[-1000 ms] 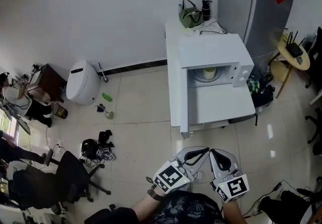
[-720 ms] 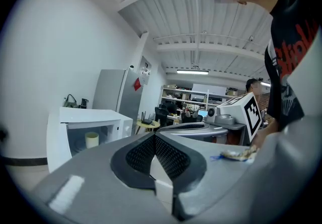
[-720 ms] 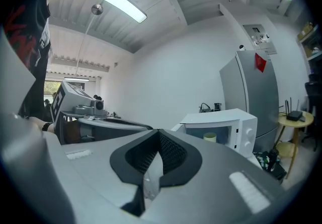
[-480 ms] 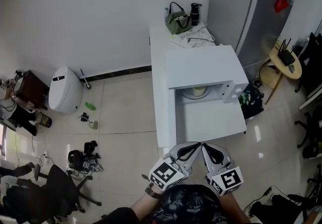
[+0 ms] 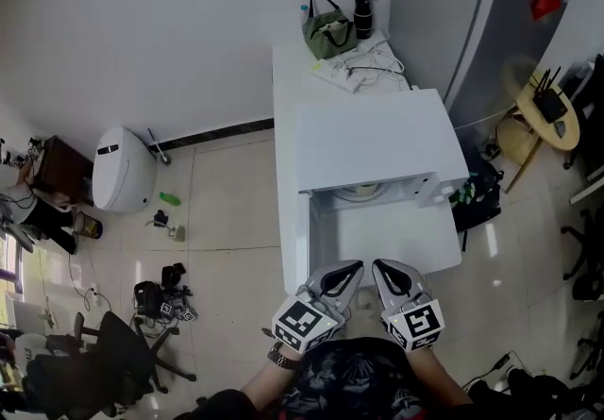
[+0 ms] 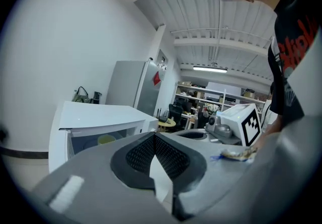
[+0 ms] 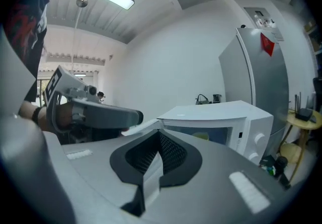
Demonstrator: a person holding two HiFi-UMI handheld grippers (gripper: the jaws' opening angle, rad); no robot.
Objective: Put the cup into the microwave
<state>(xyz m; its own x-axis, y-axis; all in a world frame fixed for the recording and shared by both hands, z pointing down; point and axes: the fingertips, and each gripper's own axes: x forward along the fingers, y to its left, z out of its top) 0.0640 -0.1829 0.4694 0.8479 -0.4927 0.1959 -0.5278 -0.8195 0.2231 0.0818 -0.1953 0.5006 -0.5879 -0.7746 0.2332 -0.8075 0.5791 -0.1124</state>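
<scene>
Cup (image 5: 363,190) sits inside microwave (image 5: 373,140), bare tabletop (image 5: 377,239) in front.

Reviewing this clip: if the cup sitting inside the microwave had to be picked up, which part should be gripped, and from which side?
Grip the cup by its side wall, jaws either side, coming in level through the front of the microwave. It stands upright inside, and the microwave's top covers it, so nothing reaches it from above. No handle can be made out.
</scene>
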